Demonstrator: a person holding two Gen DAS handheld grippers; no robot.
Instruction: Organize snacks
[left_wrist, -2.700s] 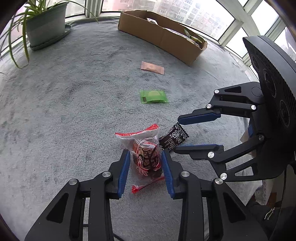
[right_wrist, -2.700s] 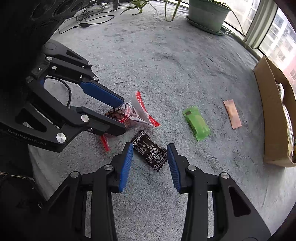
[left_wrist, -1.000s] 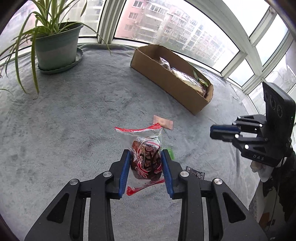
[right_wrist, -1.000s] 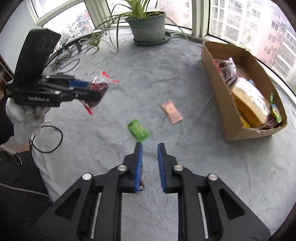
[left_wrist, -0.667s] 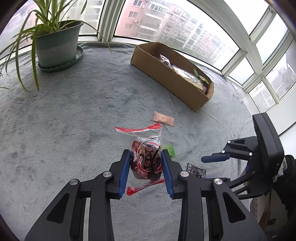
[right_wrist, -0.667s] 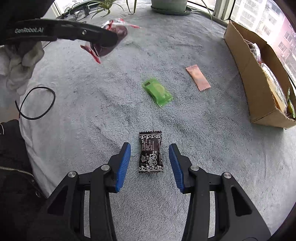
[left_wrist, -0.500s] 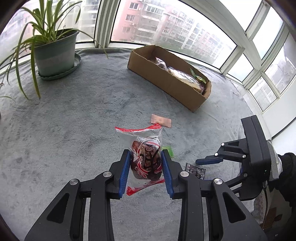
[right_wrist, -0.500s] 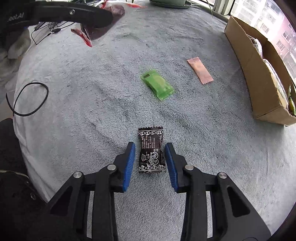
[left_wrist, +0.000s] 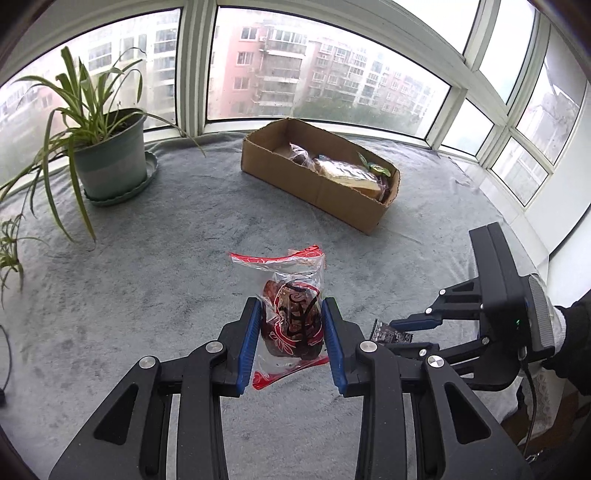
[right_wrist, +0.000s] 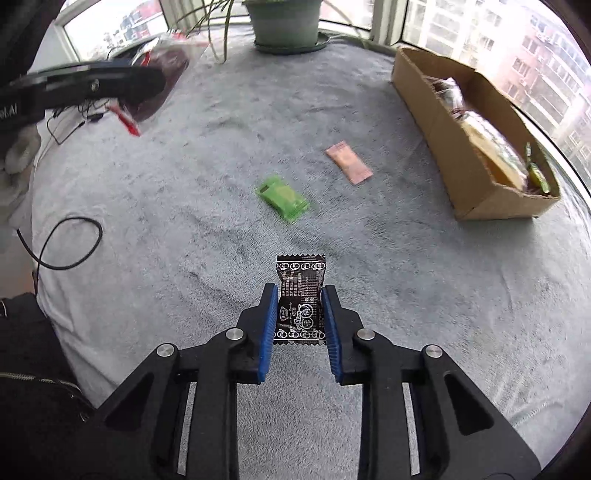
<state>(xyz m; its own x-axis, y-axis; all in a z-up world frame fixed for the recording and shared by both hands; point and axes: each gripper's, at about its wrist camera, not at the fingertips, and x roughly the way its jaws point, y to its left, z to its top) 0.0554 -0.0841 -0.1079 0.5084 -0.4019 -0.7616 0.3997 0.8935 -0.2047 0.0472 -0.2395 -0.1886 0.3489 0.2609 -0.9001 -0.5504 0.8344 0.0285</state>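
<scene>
left wrist cam: left gripper (left_wrist: 291, 328) clamped on the red snack bag (left_wrist: 290, 317), held up off the grey blanket (left_wrist: 147, 266), cardboard box (left_wrist: 317, 184) further back | right wrist cam: right gripper (right_wrist: 300, 314) pinching the black candy packet (right_wrist: 300, 302), green packet (right_wrist: 282, 197) and pink packet (right_wrist: 348, 161) lying loose between it and the box

both grippers are matte black linkage frames with triangular cut-outs, silver round screw heads at the joints and ribbed blue pads lining the fingers (left_wrist: 248, 341). the right gripper (left_wrist: 397, 334) has a small green light on its black housing; a white glove (left_wrist: 556, 326) and a black sleeve (left_wrist: 576, 332) show behind it.
</scene>
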